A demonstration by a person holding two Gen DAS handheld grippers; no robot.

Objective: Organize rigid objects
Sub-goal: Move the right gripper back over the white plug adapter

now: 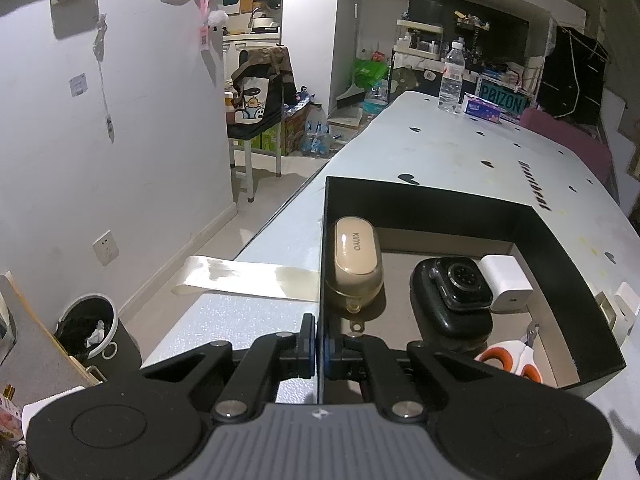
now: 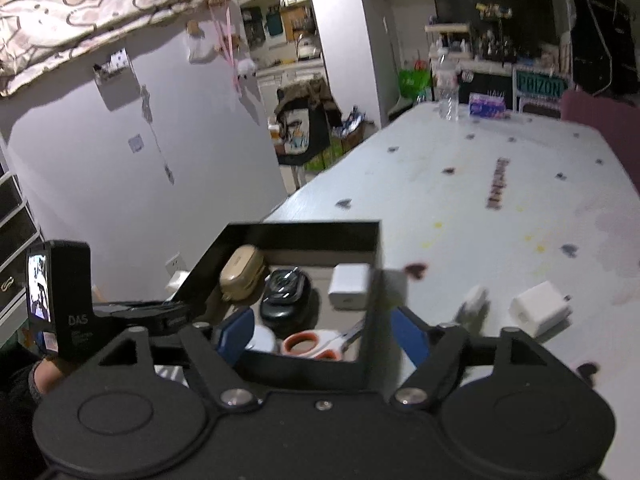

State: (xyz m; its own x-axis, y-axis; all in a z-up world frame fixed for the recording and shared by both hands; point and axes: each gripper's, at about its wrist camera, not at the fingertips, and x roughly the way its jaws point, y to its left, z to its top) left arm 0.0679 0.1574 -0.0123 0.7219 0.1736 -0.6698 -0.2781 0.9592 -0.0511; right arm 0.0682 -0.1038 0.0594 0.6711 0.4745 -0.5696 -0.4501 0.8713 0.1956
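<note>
Left and right wrist views. The left gripper (image 1: pixel 319 350) had its jaws clamped on the near-left wall of the black box (image 1: pixel 560 240), steadying it at the bench (image 1: pixel 460 148) edge. Inside lay the beige earbud case (image 1: pixel 356 264) at 11 o'clock, the smartwatch (image 1: pixel 456 296) on its dark case at centre, a white charger (image 1: pixel 506 282) at 2 o'clock and the orange-handled scissors (image 1: pixel 516 360) at 5 o'clock.

The right gripper (image 2: pixel 320 340) hovered above the box's near-right corner, jaws wide apart and holding nothing. Two white adapters were outside the box on the bench: a blurred one (image 2: pixel 474 300) just beside the box wall and a cube-shaped plug (image 2: pixel 540 312) farther toward 3 o'clock.

The step in hand appeared to be collecting a loose adapter. Good practice would be to swing the open jaws toward 3 o'clock, descend squarely over the adapter's flat faces rather than its prongs, close firmly, and set it in the free floor at 1 o'clock while the left grip prevents the box from sliding off the edge.
</note>
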